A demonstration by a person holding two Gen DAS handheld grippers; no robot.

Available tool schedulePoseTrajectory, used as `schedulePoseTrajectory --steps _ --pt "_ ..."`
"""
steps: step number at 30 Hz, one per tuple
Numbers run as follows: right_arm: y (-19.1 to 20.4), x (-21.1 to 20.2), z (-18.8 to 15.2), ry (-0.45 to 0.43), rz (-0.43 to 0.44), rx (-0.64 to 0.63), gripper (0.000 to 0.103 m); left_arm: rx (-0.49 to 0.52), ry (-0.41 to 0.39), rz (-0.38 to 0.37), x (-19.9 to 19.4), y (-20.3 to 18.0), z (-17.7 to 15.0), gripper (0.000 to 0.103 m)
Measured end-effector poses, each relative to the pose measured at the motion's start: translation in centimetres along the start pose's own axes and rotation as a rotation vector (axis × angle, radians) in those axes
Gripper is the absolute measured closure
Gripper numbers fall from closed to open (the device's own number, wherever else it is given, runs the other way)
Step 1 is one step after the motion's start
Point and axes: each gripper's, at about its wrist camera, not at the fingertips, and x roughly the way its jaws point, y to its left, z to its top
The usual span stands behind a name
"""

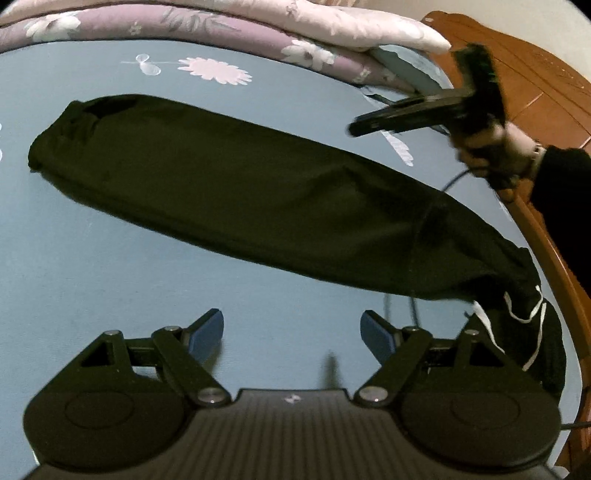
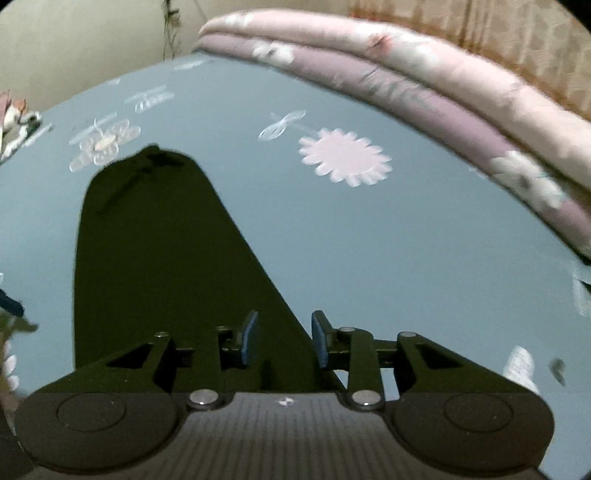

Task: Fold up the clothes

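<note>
Left wrist view shows one blue bedsheet printed with pale flowers covering the bed, smooth and matte. One folded quilt in pink and mauve floral fabric lies in two padded layers along the far edge. One long black pair of trousers, folded lengthwise into a narrow strip, stretches across the middle of the sheet from its left side to the right edge, where a white drawstring curls at the bunched waist; that end hangs partly out of sight over the edge. One brown wooden bed frame runs past the right edge.

One left gripper hovers near the sheet's near edge, blue pads spread wide, released. One right gripper sits above the trousers' near end, pads parted, gripping nothing. A person's hand, blurred, holds it.
</note>
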Motion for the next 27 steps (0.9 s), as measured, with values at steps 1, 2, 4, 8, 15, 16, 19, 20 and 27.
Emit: schedulePoseTrajectory --steps 1,2,4,8,15,16,19,20,27 --pt "0.1 0.8 0.1 0.008 0.001 -0.007 0.068 -0.009 -0.002 -0.005 0.2 0.2 0.0 0.022" --pt "0.3 1.5 0.2 0.016 0.002 -0.014 0.068 -0.017 -0.004 -0.010 0.4 0.5 0.0 0.022" --pt "0.6 3.0 0.4 0.031 0.004 -0.028 0.068 -0.030 -0.004 -0.023 0.7 0.9 0.0 0.022" --pt "1.2 6.0 0.8 0.063 0.007 -0.055 0.068 -0.042 0.004 -0.034 1.2 1.8 -0.2 0.022" --pt "2.3 8.3 1.0 0.081 0.007 -0.124 0.097 -0.075 0.010 -0.030 1.4 2.4 -0.2 0.022" --pt "2.3 8.1 1.1 0.079 0.009 -0.129 0.098 -0.077 0.011 -0.033 1.4 2.4 -0.2 0.022" --pt "2.4 7.6 1.5 0.063 -0.006 -0.144 0.099 -0.076 0.011 -0.038 1.5 2.5 -0.2 0.022" --pt "2.4 7.4 1.7 0.056 -0.014 -0.149 0.099 -0.077 0.010 -0.040 1.6 2.5 -0.2 0.022" --pt "1.7 6.5 2.7 0.007 -0.093 -0.121 0.099 -0.109 -0.009 -0.040 1.4 3.1 -0.3 0.022"
